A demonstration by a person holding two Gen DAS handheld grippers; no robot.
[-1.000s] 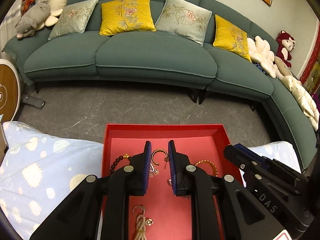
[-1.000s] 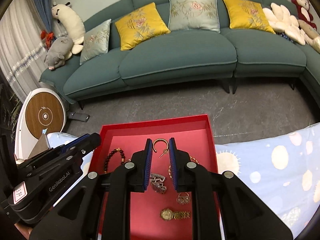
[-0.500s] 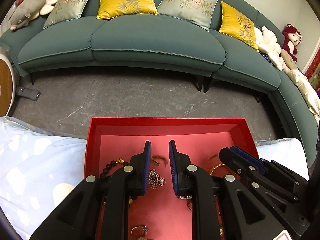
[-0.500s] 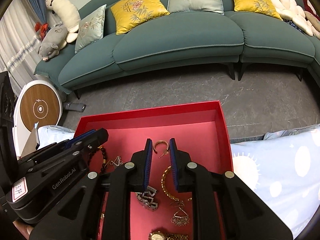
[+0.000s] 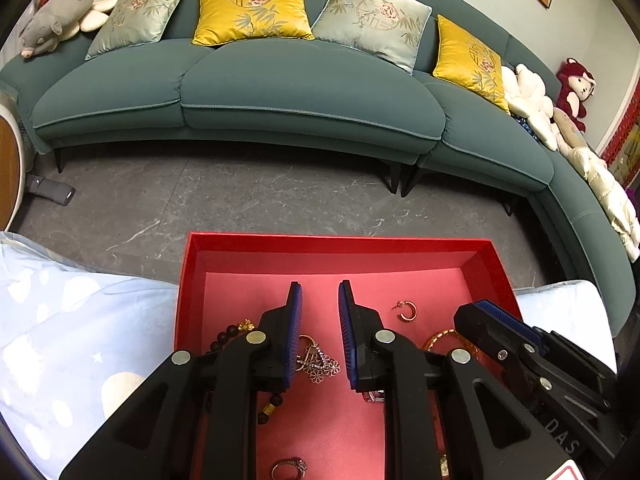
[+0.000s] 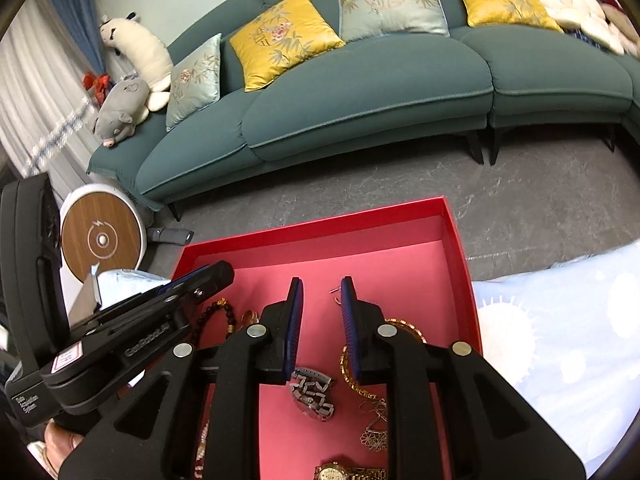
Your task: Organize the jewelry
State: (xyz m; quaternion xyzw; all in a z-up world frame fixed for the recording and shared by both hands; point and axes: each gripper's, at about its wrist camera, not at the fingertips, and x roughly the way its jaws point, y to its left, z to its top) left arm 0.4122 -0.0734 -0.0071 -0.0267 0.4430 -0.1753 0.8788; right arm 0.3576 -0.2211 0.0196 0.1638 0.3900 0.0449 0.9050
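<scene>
- Two tongs, left [image 5: 319, 300] and right [image 6: 322, 296], hang over the red tray [image 5: 340, 245], each with jaws apart and nothing between them.
- Jewelry lies loose on the tray floor: a hoop earring [image 5: 407, 311], a flower pendant [image 5: 320, 364], a ring [image 5: 289, 467], a gold watch [image 6: 352, 472].

Both grippers were chunky black plastic with blue ribbed pads [image 5: 295, 332] and silver screws; left gripper [image 6: 208, 276] had "GenRobot.AI" lettering, right gripper [image 5: 476, 312] "DAS".
</scene>
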